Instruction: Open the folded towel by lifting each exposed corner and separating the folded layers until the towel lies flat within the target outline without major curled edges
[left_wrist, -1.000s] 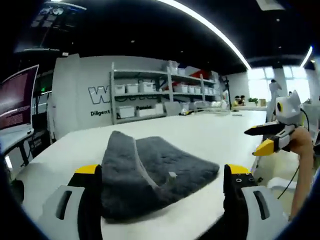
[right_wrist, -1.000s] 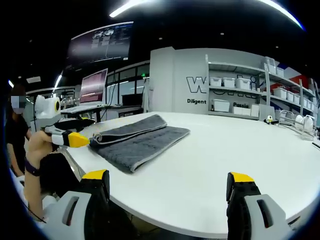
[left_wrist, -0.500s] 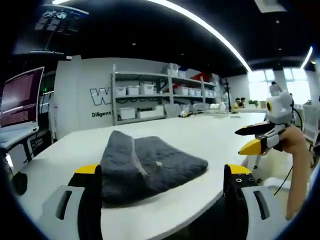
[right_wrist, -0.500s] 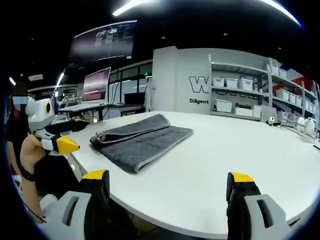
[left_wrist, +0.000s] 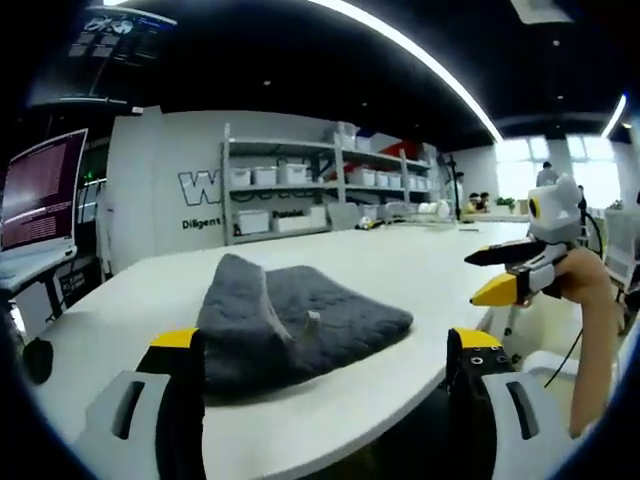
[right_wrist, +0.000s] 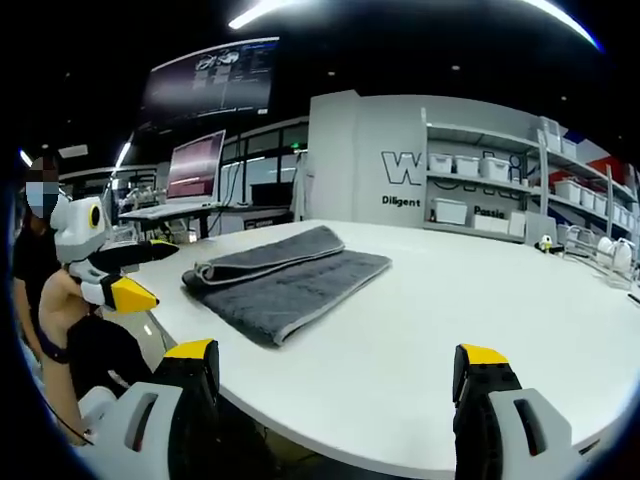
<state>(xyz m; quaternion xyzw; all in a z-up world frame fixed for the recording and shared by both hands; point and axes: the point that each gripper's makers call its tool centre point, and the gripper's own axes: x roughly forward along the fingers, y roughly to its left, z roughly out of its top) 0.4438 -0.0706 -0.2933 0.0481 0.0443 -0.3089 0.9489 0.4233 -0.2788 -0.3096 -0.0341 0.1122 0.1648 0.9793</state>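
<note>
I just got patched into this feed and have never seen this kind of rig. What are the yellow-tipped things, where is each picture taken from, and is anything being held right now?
There is no robot arm here: a person holds one handheld gripper in each hand, and a fisheye camera rides on each. The left gripper view looks forward along the left gripper; its two grey, yellow-tipped fingers rise from the bottom, standing wide apart. The right gripper view does the same for the right gripper.

Each gripper also shows in the other's view. In the right gripper view, the white-and-yellow tool at the left edge is the left gripper. In the left gripper view, the one at the right edge is the right gripper, with the person's hand behind it.

On the white table lies a folded grey towel. Both grippers are open and hold nothing; neither touches the towel.
</note>
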